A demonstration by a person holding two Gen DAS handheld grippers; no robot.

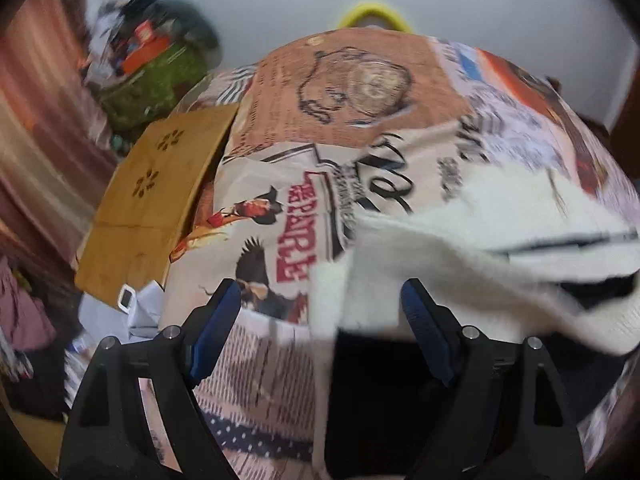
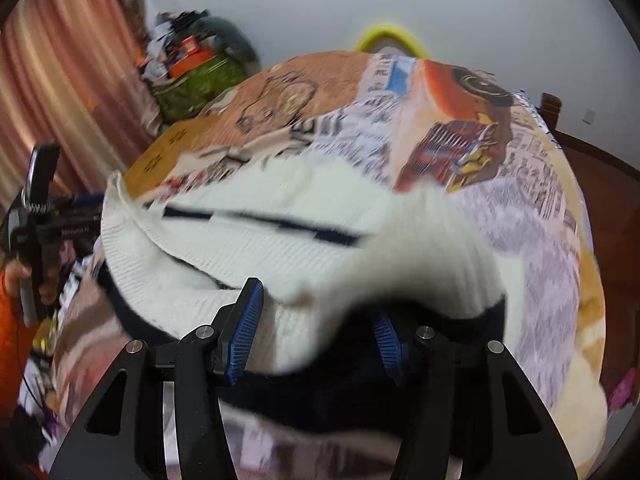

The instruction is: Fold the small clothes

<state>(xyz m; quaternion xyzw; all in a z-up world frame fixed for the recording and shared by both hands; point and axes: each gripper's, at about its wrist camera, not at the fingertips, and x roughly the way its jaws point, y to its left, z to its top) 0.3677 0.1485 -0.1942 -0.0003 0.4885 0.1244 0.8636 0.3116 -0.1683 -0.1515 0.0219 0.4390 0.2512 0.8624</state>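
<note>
Right wrist view showed the right gripper [image 2: 316, 326] pinching the white sweater [image 2: 248, 256] above the printed bedspread [image 2: 520, 216], while the left gripper [image 1: 320, 312] stood wide beside its edge, so a clean fold probably needed that edge carried level.

White ribbed knit garment [image 2: 304, 240] w/ thin black stripe & black hem; bedspread [image 1: 280, 128] printed w/ newsprint text, tan bear sketch, red lettering, orange panels; grippers black w/ blue ridged pads [image 2: 244, 332]; cardboard [image 1: 160, 192] mustard-brown w/ dark paw marks; curtain [image 2: 68, 80] pink-striped; wall pale grey.
</note>
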